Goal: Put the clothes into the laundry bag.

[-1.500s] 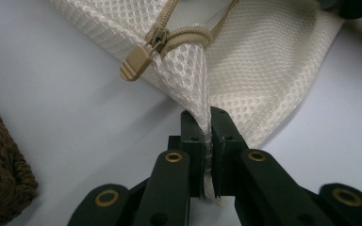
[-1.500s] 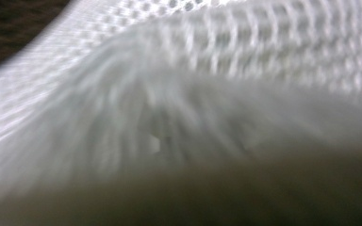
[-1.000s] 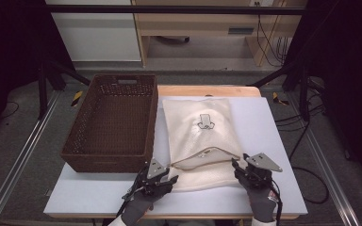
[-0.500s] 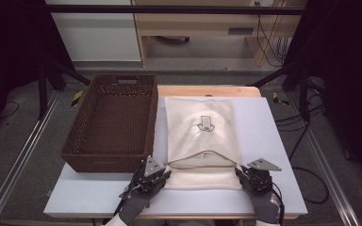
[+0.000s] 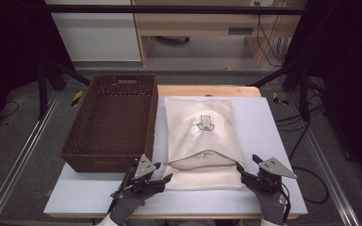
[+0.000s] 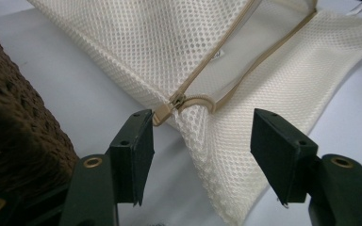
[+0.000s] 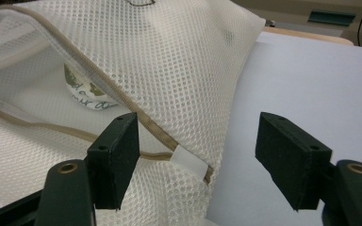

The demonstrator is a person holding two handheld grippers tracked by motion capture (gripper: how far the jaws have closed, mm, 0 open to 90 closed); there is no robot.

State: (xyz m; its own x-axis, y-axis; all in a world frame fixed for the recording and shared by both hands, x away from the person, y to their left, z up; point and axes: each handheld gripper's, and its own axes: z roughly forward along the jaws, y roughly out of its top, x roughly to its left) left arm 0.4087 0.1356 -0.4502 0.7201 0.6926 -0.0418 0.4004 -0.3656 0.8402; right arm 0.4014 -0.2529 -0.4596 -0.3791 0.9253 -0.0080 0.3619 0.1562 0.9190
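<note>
Jaws of both grippers apart, clamped on nothing. Left gripper (image 5: pixel 166 178) low at near-left corner of cream mesh zip-up laundry bag (image 5: pixel 202 136) — tan zipper slider (image 6: pixel 177 100) just beyond left jaw tip, mesh corner lying between the jaws, untouched. Right gripper (image 5: pixel 240 168) at near-right corner of same bag; white fabric tab (image 7: pixel 188 163) at zipper's end between its jaws, nearer the left one. Bag flat on pale grey table top (image 5: pixel 268 127), mouth unzipped and gaping along near edge, something white with green print (image 7: pixel 87 96) inside. Dark brown woven rectangular basket (image 5: pixel 111 122) just beside bag's left edge — whether touching, cannot tell.
</note>
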